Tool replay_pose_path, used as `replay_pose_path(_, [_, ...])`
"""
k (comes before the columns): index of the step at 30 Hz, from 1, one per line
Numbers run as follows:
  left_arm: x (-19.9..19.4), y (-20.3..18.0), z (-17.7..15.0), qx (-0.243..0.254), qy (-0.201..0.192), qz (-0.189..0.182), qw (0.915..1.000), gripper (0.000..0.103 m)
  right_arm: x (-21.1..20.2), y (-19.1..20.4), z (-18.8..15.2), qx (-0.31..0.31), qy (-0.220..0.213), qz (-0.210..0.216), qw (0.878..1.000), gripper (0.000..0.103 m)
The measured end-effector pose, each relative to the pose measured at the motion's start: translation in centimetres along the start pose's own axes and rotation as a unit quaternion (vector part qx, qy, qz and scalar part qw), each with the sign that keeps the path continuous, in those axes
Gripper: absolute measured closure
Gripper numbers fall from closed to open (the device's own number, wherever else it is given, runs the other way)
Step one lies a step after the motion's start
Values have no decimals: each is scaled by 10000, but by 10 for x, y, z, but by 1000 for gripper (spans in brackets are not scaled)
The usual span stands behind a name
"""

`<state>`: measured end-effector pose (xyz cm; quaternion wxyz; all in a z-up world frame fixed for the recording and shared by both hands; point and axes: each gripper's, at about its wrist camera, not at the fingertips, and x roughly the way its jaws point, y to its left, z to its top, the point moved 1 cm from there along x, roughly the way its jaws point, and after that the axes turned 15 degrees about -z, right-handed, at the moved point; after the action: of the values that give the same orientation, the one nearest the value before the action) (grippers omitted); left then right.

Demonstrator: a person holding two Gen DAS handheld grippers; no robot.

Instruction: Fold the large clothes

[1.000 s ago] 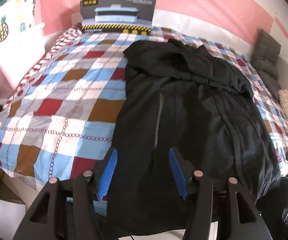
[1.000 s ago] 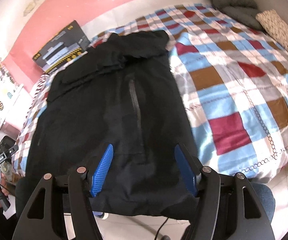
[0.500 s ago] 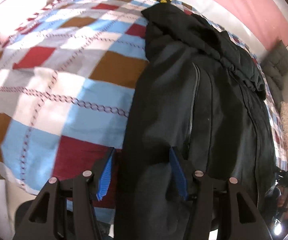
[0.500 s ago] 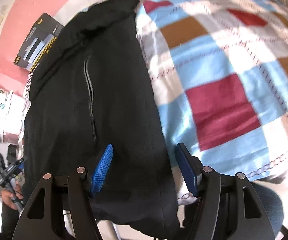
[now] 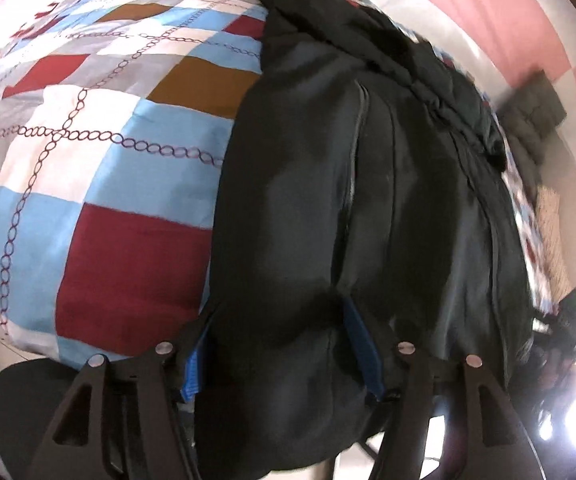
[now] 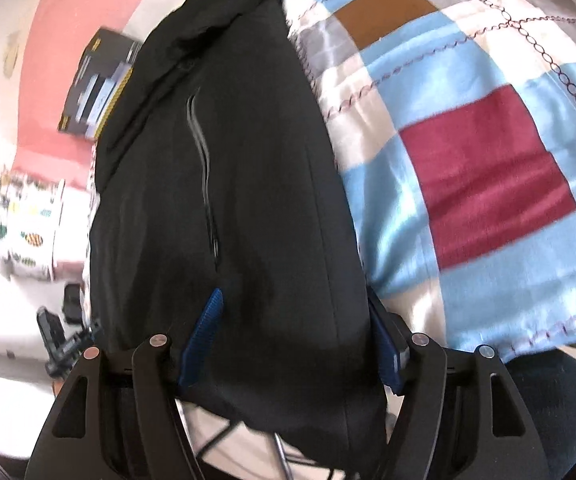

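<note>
Through the left wrist camera I am looking down on the black jacket [image 5: 368, 200], which is lying lengthwise on the checked bedspread [image 5: 87, 160] and filling the centre and right of the frame. My left gripper [image 5: 275, 344] is sitting at the bottom centre with its jaws spread and just now opening wider; the jacket's near hem is bulging up between the blue pads [image 5: 362, 344], but I cannot tell whether they are pressing it.

Through the right wrist camera the same jacket [image 6: 227, 180] is running from upper centre to bottom centre, with the bedspread [image 6: 468, 140] filling the right side. My right gripper [image 6: 296, 340] is straddling the hem, jaws spread and likewise opening further. A dark box [image 6: 95, 88] is leaning against the pink wall at the upper left.
</note>
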<state>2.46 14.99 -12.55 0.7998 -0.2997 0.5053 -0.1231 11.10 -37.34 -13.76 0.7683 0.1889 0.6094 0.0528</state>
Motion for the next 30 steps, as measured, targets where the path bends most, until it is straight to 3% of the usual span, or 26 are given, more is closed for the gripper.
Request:
replay_pose_path(3, [-1,-1,0,-51,-6,-7,10000,39,1,7,-2,-112,2,-63,9999,34])
replay_pose_path(7, [0,-11,-11,207,215,-137,9995,39,-5,16,-15,-456,288,372,9979,34])
replay_pose_path(10, [5,-11,-13,240,279,-97,9993,39,4,13,-22,-484,529,403,9966,39])
replay_pose_path(13, [10,-11,-9,160,390,11,9991,39,7,11,-19,-275,484,336,9979,55])
replay_pose_path(15, [10,-16,-10,294,446,115,9985,47,3,14,-19,-282,411,375,9981,75])
replay_pose_path(16, [8,-17,-11,334,438,106,9984,58,-1,16,-21,-325,361,414,9980,77])
replay_pose_path(18, [-1,-16,-11,251,350,-34,9991,75,-8,19,-21,-338,268,422,9982,81])
replay_pose_path(20, [-15,-12,-10,125,161,-213,9996,84,-19,20,-20,-280,109,477,9984,84])
replay_pose_path(30, [-88,-30,11,-91,-1004,-1066,9892,87,-84,24,-13,-33,-843,1036,9910,88])
